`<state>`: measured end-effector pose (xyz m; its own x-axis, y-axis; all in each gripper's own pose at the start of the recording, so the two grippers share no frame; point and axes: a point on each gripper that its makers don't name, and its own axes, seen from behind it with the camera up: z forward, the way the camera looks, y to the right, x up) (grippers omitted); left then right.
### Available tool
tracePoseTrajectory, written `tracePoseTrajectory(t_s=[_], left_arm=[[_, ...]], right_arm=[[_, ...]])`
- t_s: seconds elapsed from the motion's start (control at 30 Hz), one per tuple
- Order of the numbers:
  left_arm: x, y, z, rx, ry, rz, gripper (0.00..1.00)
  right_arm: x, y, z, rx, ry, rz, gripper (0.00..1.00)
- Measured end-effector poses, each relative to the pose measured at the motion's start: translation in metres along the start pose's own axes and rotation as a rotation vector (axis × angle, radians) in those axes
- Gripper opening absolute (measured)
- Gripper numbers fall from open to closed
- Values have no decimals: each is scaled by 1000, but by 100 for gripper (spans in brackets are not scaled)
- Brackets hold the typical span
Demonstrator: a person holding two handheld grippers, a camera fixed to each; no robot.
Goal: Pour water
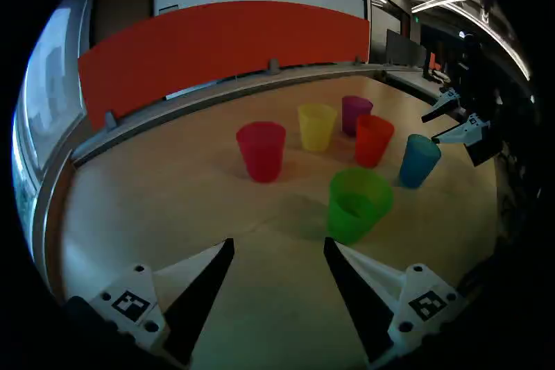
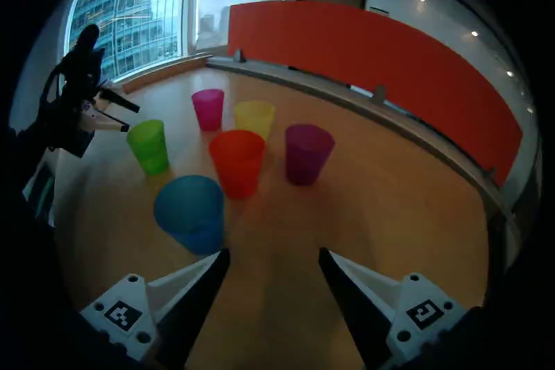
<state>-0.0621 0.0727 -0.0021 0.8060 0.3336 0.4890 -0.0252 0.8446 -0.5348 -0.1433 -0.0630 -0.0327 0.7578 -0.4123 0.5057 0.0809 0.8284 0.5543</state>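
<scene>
No writing I can read here, just a black-and-white square marker [image 1: 132, 303] on each finger mount. My left gripper [image 1: 277, 241] has its fingers spread wide with nothing between them, hovering over bare wooden counter [image 1: 173, 189]. The right gripper [image 2: 273, 252] is the same: fingers wide, holding nothing.

Six plastic cups stand upright in a loose cluster mid-counter, none touching:
- The green cup [image 1: 357, 203] is closest to my left fingers, just ahead and a bit right.
- The pinkish-red cup [image 1: 261, 151] is further back on the left.
- The yellow cup [image 1: 317, 127] and purple cup [image 1: 356, 114] are at the rear.
- The orange cup [image 1: 373, 139] is in the middle.
- The blue cup [image 1: 419, 160] is out to the right.

From the right gripper view, the blue one sits just ahead of the left finger, with the orange right behind it. I can see into a few rims but can't tell whether any of them holds water.

There's open counter between each gripper and the cups. The far edge runs along a grey rail carrying an orange panel [image 1: 222, 44], and a big window [image 2: 139, 9] is off to one side.
</scene>
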Motion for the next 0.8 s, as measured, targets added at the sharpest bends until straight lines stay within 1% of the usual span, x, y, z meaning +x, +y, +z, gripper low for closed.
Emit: tracePoseTrajectory(t_s=[0.17,0.37,0.57,0.67,0.8], left_arm=[[8,-5,-5,35,48,-14,96],[22,-20,-14,121,135,-40,96],[37,-38,-25,199,232,-101,96],[41,-44,-30,230,270,-134,96],[50,-48,-39,276,336,-157,96]], right_arm=[[19,21,-3,-95,67,48,99],[35,40,-8,-209,146,71,100],[53,53,-15,-308,235,126,100],[66,61,-23,-367,294,154,100],[81,65,-33,-423,366,184,100]])
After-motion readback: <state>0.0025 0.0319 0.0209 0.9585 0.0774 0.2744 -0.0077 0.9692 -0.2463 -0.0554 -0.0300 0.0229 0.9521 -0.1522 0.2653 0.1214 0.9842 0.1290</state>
